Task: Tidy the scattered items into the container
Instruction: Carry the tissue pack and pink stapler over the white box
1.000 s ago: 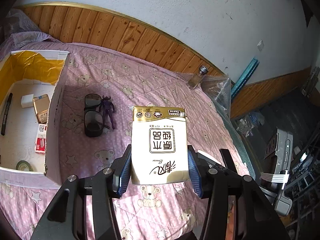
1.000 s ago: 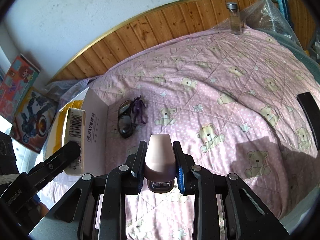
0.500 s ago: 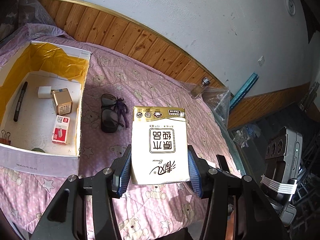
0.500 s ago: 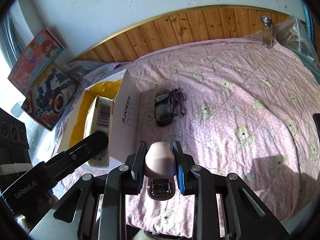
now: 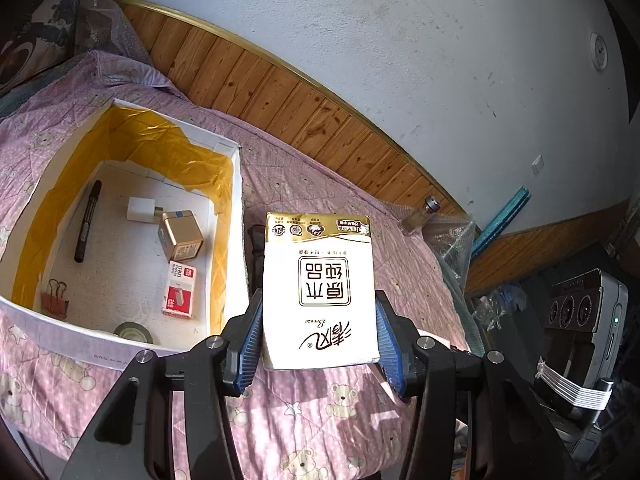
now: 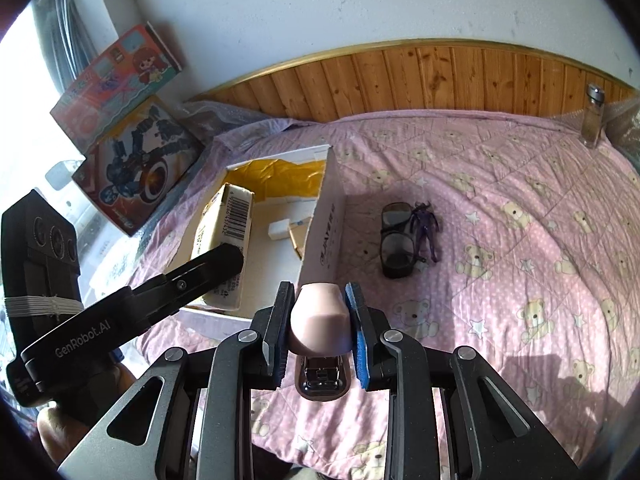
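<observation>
My left gripper (image 5: 318,338) is shut on a white and gold tissue pack (image 5: 319,292), held just right of the white cardboard box (image 5: 236,216) lined with yellow tape. In the right wrist view the same tissue pack (image 6: 224,240) hangs over the box (image 6: 324,224) interior. My right gripper (image 6: 320,330) is shut on a pink stapler (image 6: 320,322), near the box's front right corner. Dark glasses (image 6: 394,240) and a purple figurine (image 6: 426,226) lie on the pink quilt right of the box.
Inside the box lie a black marker (image 5: 88,220), a white block (image 5: 140,210), a gold tin (image 5: 178,234), a red staple box (image 5: 180,294), a binder clip (image 5: 56,298) and a tape roll (image 5: 134,332). A glass jar (image 6: 592,116) stands at the far right. Toy boxes (image 6: 132,164) lean left.
Both grippers have moved left toward the box with their loads. The tissue pack now sits over the box opening, and more of the box interior shows.
</observation>
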`<state>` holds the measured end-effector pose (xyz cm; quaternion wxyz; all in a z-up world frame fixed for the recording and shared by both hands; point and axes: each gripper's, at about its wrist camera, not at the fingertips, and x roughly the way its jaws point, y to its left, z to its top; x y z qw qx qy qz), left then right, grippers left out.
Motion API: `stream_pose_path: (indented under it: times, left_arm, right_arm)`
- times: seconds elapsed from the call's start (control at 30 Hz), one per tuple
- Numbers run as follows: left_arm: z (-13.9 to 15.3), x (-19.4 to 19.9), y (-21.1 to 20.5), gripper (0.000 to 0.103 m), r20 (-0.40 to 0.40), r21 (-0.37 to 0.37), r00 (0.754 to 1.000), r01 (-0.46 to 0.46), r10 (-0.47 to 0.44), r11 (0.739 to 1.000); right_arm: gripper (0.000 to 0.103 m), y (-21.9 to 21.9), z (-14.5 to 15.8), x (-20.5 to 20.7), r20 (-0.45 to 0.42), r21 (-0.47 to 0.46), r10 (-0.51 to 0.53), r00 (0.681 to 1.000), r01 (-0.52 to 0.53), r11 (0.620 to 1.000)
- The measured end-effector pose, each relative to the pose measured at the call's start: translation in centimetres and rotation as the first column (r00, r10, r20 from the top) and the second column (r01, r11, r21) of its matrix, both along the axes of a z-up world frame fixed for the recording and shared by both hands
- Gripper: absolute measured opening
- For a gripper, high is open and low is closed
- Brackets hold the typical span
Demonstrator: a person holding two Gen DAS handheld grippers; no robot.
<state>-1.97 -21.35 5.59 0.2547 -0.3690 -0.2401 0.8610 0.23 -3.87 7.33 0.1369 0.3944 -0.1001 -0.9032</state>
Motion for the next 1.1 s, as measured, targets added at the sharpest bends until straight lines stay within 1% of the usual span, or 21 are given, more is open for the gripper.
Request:
stream_pose_path:
  times: [0.33,0.6,0.8,0.9,1.1]
  left_arm:
    - [0.6,-2.7,-5.6,0.052,-0.003,-0.052,0.997,-0.072,0.072,0.996]
    - [1.1,-6.1,-9.6,0.052,0.027,-0.090,0.996,-0.083,0.086,0.992]
    - [0.8,-8.6,-10.8,0.052,0.039,-0.154,0.996,-0.073,0.080,0.985]
    - [0.4,-9.8,-11.2,0.052,0.068,-0.148,0.995,-0.065,0.076,0.987]
    - [-0.4,-12.2,-11.4,0.052,0.112,-0.174,0.991,-0.053,0.073,0.983]
  right_arm:
    - [0.027,-4.8,1.0,-2.4,-0.011,0.002,0.114,0.993,-0.114,0.993]
    - [0.027,-7.8,0.5,-4.6,0.014,-0.002,0.189,0.982,-0.189,0.982]
    - [0.027,-10.2,-0.3,-6.8,0.048,-0.004,0.238,0.970,-0.239,0.971]
    - [0.027,-11.3,-1.0,-8.0,0.078,-0.016,0.264,0.961,-0.263,0.965]
    - [0.027,-12.9,-2.4,-10.3,0.138,-0.027,0.300,0.944,-0.299,0.954]
